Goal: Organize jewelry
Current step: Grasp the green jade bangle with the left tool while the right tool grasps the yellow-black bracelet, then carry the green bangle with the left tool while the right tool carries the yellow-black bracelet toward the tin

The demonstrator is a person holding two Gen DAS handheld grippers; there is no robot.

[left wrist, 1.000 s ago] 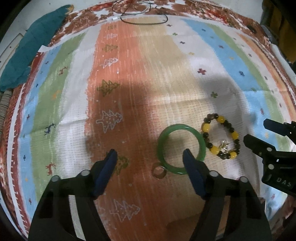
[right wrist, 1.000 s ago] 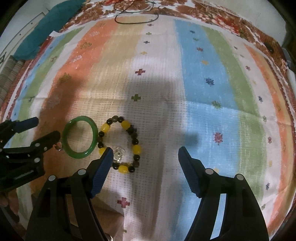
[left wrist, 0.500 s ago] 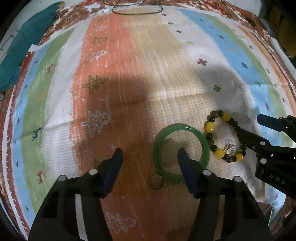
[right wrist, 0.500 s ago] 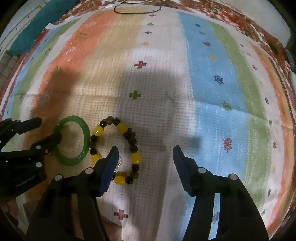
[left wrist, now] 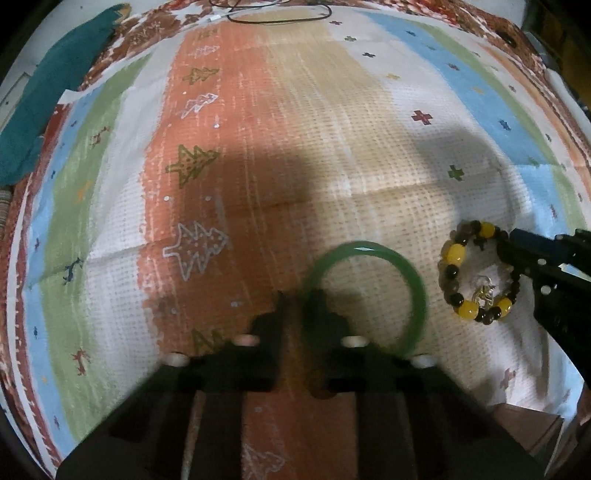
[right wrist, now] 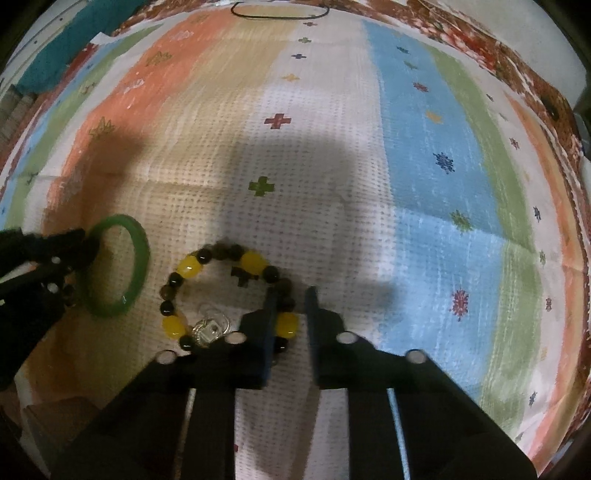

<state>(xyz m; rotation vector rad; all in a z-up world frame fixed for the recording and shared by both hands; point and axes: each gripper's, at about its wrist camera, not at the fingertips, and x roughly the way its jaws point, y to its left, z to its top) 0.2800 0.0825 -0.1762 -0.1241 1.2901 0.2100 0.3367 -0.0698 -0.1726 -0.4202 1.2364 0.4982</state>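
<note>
A green jade bangle [left wrist: 402,266] lies on the striped cloth [left wrist: 295,129]. My left gripper [left wrist: 297,306] has closed on the bangle's left rim. The bangle also shows in the right wrist view [right wrist: 138,258], with the left gripper [right wrist: 79,243] at its left edge. A beaded bracelet [right wrist: 255,260] of yellow and dark beads with a small silver charm [right wrist: 208,328] lies to the right of the bangle. My right gripper [right wrist: 290,306] has closed on the bracelet's right side. The bracelet also shows in the left wrist view [left wrist: 456,253].
A black cord [left wrist: 277,18] lies at the far edge of the cloth. A teal fabric piece [left wrist: 55,85] lies at the far left. The small ring seen earlier is hidden behind my left gripper.
Both grippers moved forward and down and closed: the left onto the bangle's rim, the right onto the beaded bracelet. The small ring is now out of sight.
</note>
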